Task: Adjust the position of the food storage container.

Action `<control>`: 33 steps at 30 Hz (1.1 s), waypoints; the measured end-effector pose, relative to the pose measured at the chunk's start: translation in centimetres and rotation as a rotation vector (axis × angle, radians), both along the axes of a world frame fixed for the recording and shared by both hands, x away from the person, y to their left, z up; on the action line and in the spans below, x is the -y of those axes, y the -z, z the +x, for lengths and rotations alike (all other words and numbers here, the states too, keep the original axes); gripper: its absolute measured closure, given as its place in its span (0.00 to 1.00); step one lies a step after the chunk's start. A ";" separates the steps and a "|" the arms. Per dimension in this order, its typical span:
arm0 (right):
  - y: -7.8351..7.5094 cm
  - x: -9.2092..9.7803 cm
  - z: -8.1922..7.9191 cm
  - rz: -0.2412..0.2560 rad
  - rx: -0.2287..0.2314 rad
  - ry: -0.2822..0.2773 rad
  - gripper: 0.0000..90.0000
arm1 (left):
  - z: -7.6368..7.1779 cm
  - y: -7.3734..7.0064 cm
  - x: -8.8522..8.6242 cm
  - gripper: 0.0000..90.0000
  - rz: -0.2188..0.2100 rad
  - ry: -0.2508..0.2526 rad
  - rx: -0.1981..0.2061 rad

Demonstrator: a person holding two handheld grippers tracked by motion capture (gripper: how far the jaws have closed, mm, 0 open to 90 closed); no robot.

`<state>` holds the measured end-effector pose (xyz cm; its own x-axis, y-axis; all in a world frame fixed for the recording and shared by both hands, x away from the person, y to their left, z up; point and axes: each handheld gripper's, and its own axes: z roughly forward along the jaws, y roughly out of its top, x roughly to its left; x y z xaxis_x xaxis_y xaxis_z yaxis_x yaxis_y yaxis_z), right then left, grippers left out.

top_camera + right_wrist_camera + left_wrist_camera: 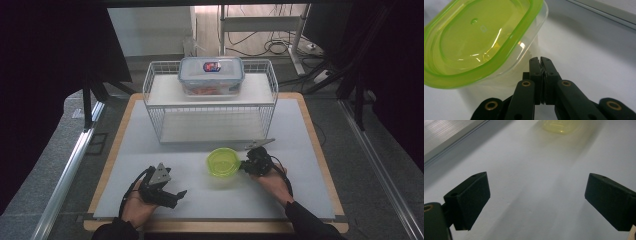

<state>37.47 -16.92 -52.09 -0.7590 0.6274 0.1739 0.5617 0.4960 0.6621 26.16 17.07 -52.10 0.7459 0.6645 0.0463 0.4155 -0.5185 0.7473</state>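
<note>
— On the tabletop [300, 130], in front of the wire rack [210, 102], what is sitting there?

— A green-lidded tub [223, 162] is sitting on the white mat, near the middle, just ahead of the person's right hand. It is looking slightly tilted in the right gripper view.

— And the right gripper [247, 165]?

— It is pressing in at the tub's right side. Its jaws are lying flat together, tips just beside the clear wall under the green rim. I cannot tell whether they are pinching anything.

— The left gripper [175, 195]?

— It is resting low near the front edge, well apart from the tub, jaws spread wide and gripping nothing, pointing across the bare mat.

— Anything on the rack?

— A clear lidded box [211, 75] with something orange inside is sitting on its upper shelf.
</note>
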 end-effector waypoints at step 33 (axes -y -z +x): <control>-2.5 1.7 -2.5 -0.062 0.214 -0.008 0.32 | -0.3 -0.2 -0.5 0.06 -0.010 0.004 0.017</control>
<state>34.93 -18.59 -49.64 -0.7796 0.6256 -0.0305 0.4073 0.5433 0.7341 25.84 17.58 -51.90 0.7474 0.6624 0.0517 0.4013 -0.5120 0.7595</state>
